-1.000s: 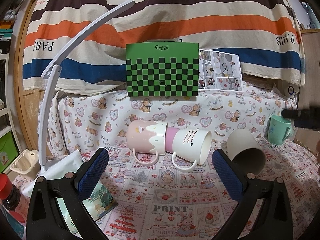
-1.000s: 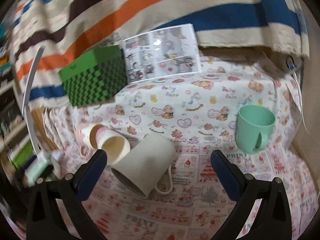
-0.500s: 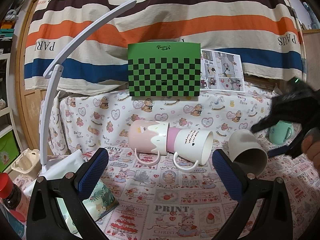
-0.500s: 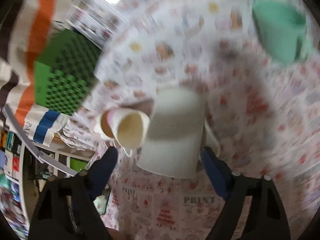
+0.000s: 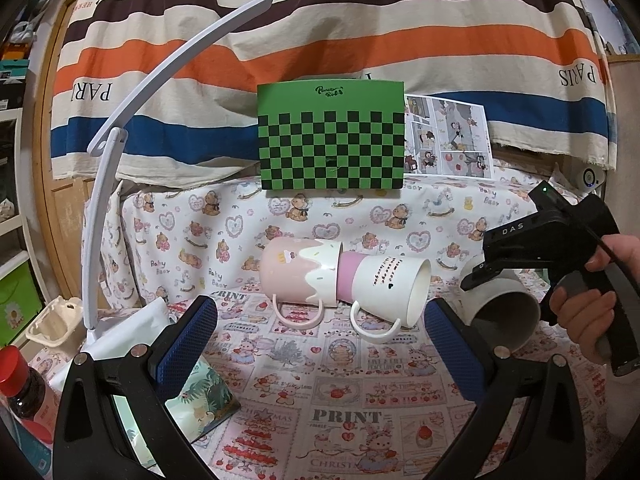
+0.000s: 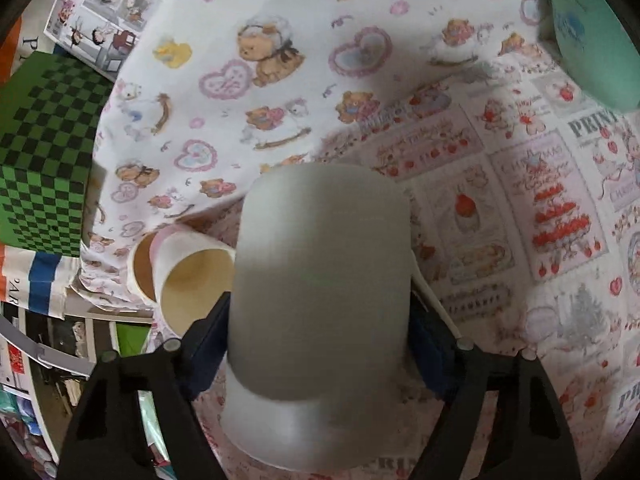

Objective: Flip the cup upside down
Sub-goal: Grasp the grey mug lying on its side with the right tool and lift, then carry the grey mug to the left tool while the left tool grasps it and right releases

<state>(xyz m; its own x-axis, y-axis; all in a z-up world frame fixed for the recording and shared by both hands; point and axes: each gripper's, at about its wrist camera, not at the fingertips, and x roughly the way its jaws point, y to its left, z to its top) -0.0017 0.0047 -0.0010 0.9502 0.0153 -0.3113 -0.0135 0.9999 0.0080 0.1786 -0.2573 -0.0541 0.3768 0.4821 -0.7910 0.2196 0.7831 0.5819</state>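
Note:
A grey mug (image 6: 320, 280) lies on its side on the patterned cloth, its mouth toward the camera; it also shows in the left wrist view (image 5: 502, 312). My right gripper (image 6: 320, 344) has come down over it, with one blue pad on each side of its body; I cannot tell whether the pads press on it. My left gripper (image 5: 320, 340) is open and empty, hovering in front of a pink mug (image 5: 296, 272) and a white mug (image 5: 384, 292) that lie nested on their sides.
A green mug (image 6: 592, 28) stands at the right. A green checkered box (image 5: 330, 136) and a comic sheet (image 5: 446, 138) lean at the back. A white lamp arm (image 5: 120, 148), a red-capped bottle (image 5: 22, 392), an egg carton (image 5: 52, 320) and a packet (image 5: 204, 396) are at the left.
My right gripper swung down from a distant view and closed in over the grey mug, which now sits between its pads. The left gripper has stayed put.

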